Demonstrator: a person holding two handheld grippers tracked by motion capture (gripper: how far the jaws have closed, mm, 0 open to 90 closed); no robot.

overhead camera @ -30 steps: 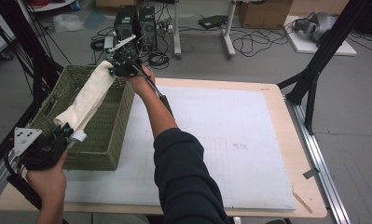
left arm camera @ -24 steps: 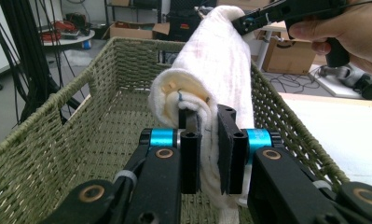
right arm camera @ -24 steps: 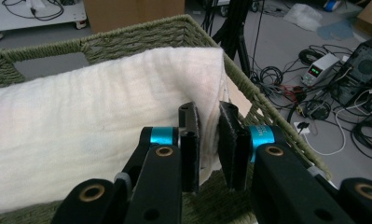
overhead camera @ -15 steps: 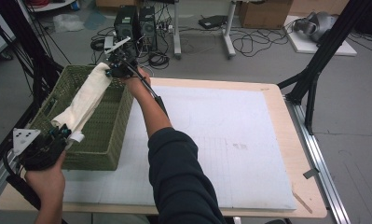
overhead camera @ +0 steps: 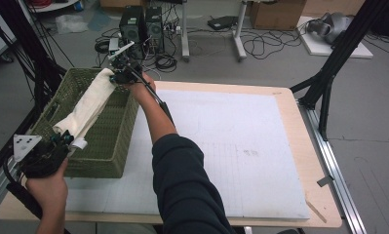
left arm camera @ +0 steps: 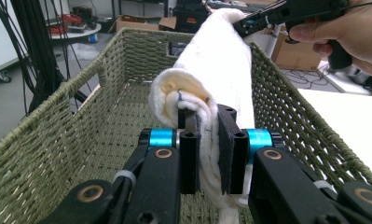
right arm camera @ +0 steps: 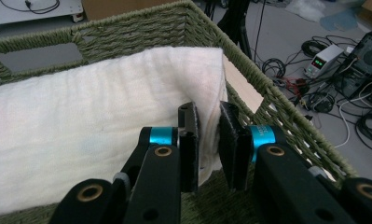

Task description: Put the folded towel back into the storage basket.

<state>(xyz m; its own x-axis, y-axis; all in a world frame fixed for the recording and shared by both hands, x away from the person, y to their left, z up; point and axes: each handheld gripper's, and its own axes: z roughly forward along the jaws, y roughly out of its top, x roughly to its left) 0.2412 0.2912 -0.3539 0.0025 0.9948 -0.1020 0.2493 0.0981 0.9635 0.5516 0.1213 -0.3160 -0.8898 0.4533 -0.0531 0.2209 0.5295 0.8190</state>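
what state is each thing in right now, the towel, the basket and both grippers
towel: folded, stretched over the basket, held at both ends
basket: upright on the table, nothing seen lying inside
left gripper: shut on the towel's near end
right gripper: shut on the towel's far edge

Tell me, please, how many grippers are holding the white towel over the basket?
2. The left gripper pinches the white towel's near end above the green basket; the right gripper pinches its far end by the basket's far rim.
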